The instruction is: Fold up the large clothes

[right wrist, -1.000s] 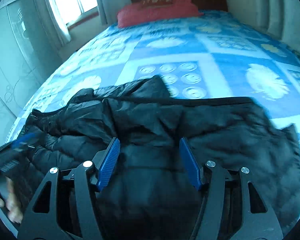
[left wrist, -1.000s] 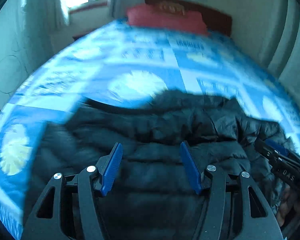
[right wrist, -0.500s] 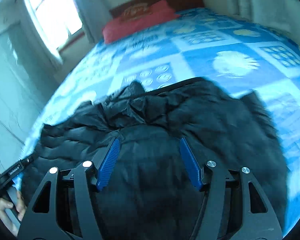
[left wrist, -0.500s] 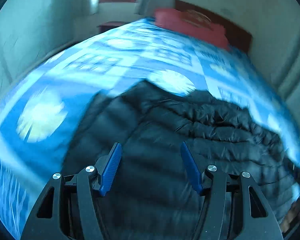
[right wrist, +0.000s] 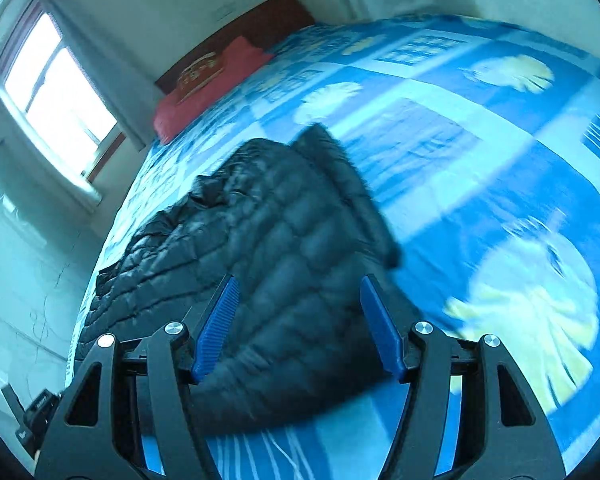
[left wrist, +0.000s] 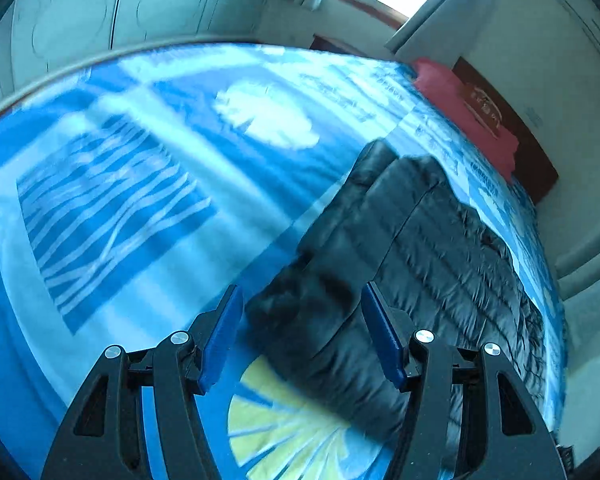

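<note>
Jacket (left wrist: 432,236) lies on the blue bedspread (left wrist: 148,184); left gripper (left wrist: 302,336) and right gripper (right wrist: 296,326) seemingly hover above it, both open, empty.

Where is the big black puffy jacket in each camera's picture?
Left wrist view: the black puffy jacket runs from the lower middle up toward the right, with one end between the open left gripper fingers.
Right wrist view: the jacket fills the left middle, reaching down between the open right gripper fingers.
Shared landmark: the red pillow at the headboard.

Black puffer jacket (right wrist: 260,264) on blue bedspread (right wrist: 480,168)
</note>
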The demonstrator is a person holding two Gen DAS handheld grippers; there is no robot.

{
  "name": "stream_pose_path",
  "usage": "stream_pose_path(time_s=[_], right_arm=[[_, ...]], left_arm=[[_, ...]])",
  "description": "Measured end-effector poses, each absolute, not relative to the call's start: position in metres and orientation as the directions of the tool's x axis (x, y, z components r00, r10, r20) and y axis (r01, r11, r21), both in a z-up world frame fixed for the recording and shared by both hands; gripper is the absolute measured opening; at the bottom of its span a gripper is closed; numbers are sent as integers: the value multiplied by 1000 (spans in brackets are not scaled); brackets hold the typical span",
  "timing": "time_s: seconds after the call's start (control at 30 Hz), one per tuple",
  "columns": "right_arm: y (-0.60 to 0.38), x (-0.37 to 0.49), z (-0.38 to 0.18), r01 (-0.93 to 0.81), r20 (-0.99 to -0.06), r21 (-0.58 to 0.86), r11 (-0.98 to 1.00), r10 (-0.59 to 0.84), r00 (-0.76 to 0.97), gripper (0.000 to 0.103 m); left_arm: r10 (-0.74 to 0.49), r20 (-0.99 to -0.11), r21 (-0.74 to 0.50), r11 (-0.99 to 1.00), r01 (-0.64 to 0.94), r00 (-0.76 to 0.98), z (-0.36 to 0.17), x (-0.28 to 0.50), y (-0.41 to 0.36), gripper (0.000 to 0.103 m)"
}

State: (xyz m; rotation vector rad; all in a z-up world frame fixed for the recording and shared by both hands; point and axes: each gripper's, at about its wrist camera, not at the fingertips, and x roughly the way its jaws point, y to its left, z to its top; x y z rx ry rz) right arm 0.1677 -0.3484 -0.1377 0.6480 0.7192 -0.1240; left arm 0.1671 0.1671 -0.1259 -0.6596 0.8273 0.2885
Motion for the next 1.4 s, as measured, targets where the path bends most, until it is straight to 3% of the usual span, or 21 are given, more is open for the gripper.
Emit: stream_pose_path(time_s=[0.13,0.3,0.93,1.13,1.3,1.4], right_arm=[[-361,159,-151,358,-655,555,751,128,745,65],[-359,159,-155,375,-661,555,742,120,741,67],[-369,141,-173,446,-653,612,653,100,751,67],[-363,149,-189,439,-652,664,605,182,736,67],[-361,160,-193,441,-640,666,602,156,752,67],[-361,165,-193,445,-636,670,594,151,757,67]], left_arm=[[-76,-743,-504,718,-481,665,-139,162,173,68],[-151,-735,-566,674,-476,661,-153,161,174,68],[-138,-737,-608,563,-559,662,-159,133,166,68],[-157,-721,-628,561,-540,675,-166,142,164,68],[-137,-723,-612,582,-535,677,-166,158,161,72],[-185,-702,-657,542,-524,688,-166,159,158,72]])
